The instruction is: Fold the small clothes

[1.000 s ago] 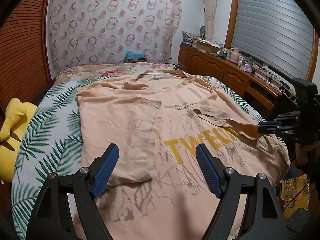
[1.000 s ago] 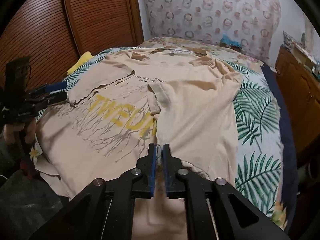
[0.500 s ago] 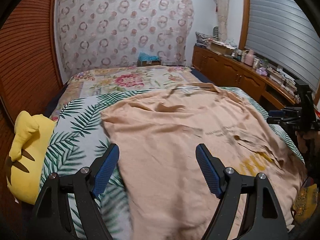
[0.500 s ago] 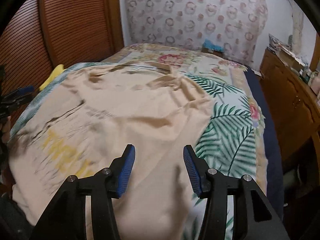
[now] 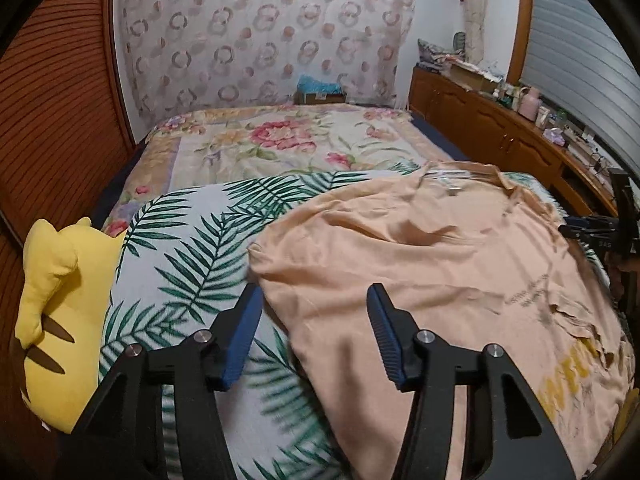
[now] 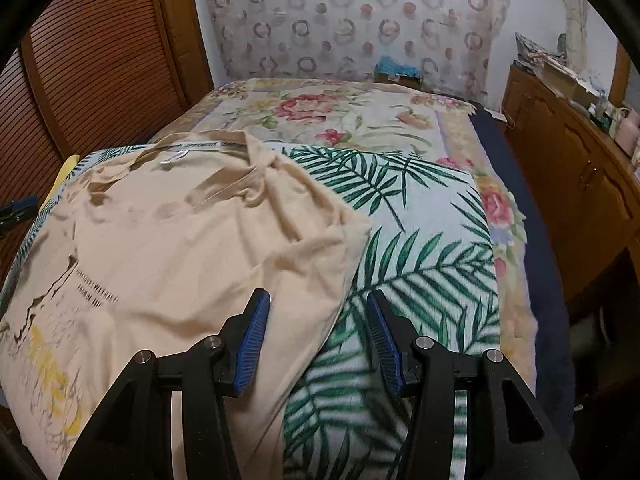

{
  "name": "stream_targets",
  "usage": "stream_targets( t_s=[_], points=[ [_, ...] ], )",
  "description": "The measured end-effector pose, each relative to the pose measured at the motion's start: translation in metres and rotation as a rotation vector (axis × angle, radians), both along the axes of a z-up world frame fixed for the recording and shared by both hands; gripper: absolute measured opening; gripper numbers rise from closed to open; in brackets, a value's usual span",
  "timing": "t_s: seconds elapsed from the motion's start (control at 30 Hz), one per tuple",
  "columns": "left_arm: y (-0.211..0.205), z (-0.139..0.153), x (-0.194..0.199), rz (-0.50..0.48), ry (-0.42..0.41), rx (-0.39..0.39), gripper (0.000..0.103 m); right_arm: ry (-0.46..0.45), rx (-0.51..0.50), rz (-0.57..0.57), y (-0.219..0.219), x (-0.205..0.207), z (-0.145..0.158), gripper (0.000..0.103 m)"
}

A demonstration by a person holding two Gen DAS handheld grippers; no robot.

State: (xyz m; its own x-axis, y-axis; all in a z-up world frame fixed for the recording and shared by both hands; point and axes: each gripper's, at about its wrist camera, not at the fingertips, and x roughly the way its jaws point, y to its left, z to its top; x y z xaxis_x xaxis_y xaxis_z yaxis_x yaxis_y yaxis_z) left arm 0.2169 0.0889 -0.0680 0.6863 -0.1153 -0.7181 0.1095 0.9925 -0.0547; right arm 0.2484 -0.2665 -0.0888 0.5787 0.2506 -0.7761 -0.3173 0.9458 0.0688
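A peach T-shirt [image 5: 420, 260] with yellow lettering lies spread on the bed, its neck label toward the far end and both sleeves folded inward. My left gripper [image 5: 314, 294] hovers over the shirt's left side edge; its jaws are closing, with the edge below them and nothing pinched. My right gripper [image 6: 317, 298] hangs open above the right side edge of the T-shirt [image 6: 180, 248], holding nothing. Each gripper shows small at the other view's border: the right gripper [image 5: 592, 228] and the left gripper [image 6: 16, 208].
A palm-leaf sheet [image 5: 192, 248] covers the near bed, with a floral blanket [image 5: 280, 140] beyond. A yellow plush toy [image 5: 52, 280] lies at the left bed edge by slatted wooden doors [image 5: 52, 120]. A cluttered wooden cabinet [image 6: 580, 168] runs along the right.
Both grippers swung outward from the shirt's middle to its side edges. The right gripper went from shut to open. The left jaws have narrowed.
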Motion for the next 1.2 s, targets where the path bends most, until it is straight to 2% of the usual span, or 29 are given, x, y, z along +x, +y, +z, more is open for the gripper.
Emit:
stream_targets(
  t_s=[0.13, 0.33, 0.37, 0.4, 0.5, 0.63, 0.8, 0.83, 0.9, 0.97, 1.0, 1.2],
  points=[
    [0.009, -0.01, 0.02, 0.007, 0.041, -0.002, 0.053, 0.001, 0.024, 0.019, 0.004, 0.011, -0.002, 0.052],
    [0.018, -0.019, 0.037, 0.02, 0.079, -0.002, 0.052, -0.018, 0.002, 0.05, 0.007, 0.016, -0.008, 0.052],
    [0.019, -0.02, 0.038, 0.021, 0.084, 0.0, 0.052, -0.018, 0.007, 0.058, 0.007, 0.016, -0.008, 0.049],
    [0.019, -0.021, 0.04, 0.022, 0.091, 0.003, 0.052, -0.019, 0.01, 0.064, 0.006, 0.016, -0.007, 0.036],
    [0.018, -0.024, 0.044, 0.012, 0.099, 0.009, 0.052, -0.006, 0.03, 0.068, 0.001, 0.02, -0.007, 0.008],
    [0.019, -0.026, 0.047, 0.004, 0.101, 0.013, 0.052, -0.033, -0.011, -0.012, -0.013, 0.024, -0.003, 0.006],
    [0.018, -0.027, 0.05, -0.008, 0.103, 0.015, 0.052, -0.013, 0.009, -0.022, -0.02, 0.031, -0.008, 0.005],
    [0.017, -0.027, 0.051, -0.012, 0.103, 0.016, 0.05, -0.015, 0.006, -0.02, -0.019, 0.031, -0.009, 0.005],
    [0.017, -0.026, 0.052, -0.022, 0.1, 0.011, 0.039, -0.015, 0.007, -0.015, -0.018, 0.031, -0.009, 0.005],
    [0.016, -0.025, 0.054, -0.028, 0.104, -0.005, 0.016, -0.012, 0.018, -0.015, -0.018, 0.032, -0.009, 0.005],
    [0.015, -0.025, 0.055, -0.034, 0.111, -0.012, 0.01, -0.008, 0.025, -0.014, -0.017, 0.033, -0.009, 0.005],
    [-0.002, 0.0, 0.033, -0.078, 0.045, -0.038, 0.006, -0.062, 0.046, 0.012, -0.008, 0.017, 0.01, 0.005]
  ],
)
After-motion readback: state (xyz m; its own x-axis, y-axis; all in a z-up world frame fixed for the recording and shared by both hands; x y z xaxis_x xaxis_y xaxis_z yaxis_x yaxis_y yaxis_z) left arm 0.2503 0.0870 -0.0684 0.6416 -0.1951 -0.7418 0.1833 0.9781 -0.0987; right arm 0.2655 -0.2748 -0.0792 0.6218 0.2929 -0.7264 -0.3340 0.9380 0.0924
